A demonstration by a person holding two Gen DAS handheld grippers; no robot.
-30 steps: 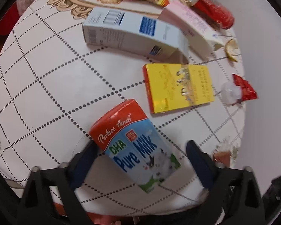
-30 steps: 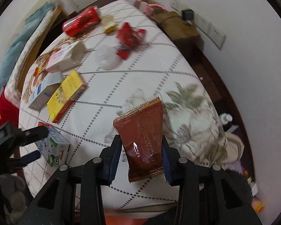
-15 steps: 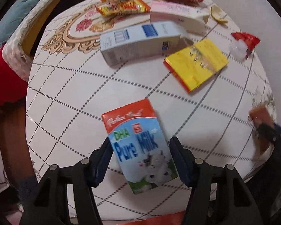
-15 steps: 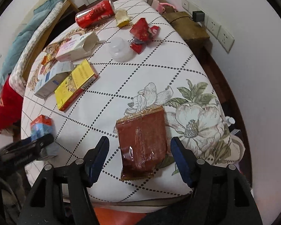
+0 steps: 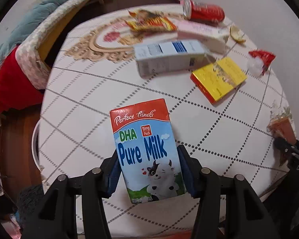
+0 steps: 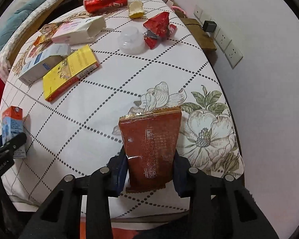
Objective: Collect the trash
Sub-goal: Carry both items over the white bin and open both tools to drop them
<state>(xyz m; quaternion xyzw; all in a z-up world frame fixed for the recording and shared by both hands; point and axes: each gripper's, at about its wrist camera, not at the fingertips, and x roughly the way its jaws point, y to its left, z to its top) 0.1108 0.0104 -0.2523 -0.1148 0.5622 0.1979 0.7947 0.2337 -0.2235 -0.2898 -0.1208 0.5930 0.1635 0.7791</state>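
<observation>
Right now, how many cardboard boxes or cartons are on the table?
4: milk carton in the left gripper; yellow box, blue-white box and pink box lying mid-table. None seems hidden.

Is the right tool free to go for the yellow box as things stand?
Probably not: the right tool is shut on the brown wrapper, so it has no free grip, though bare cloth lies between it and the yellow box.

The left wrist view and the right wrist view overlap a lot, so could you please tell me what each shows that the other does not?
Only the left wrist view shows the milk carton's printed front, between the left tongs. Only the right wrist view shows the wall sockets and the whole brown wrapper, between the right tongs. Both show the red can, yellow box and tablecloth.
</observation>
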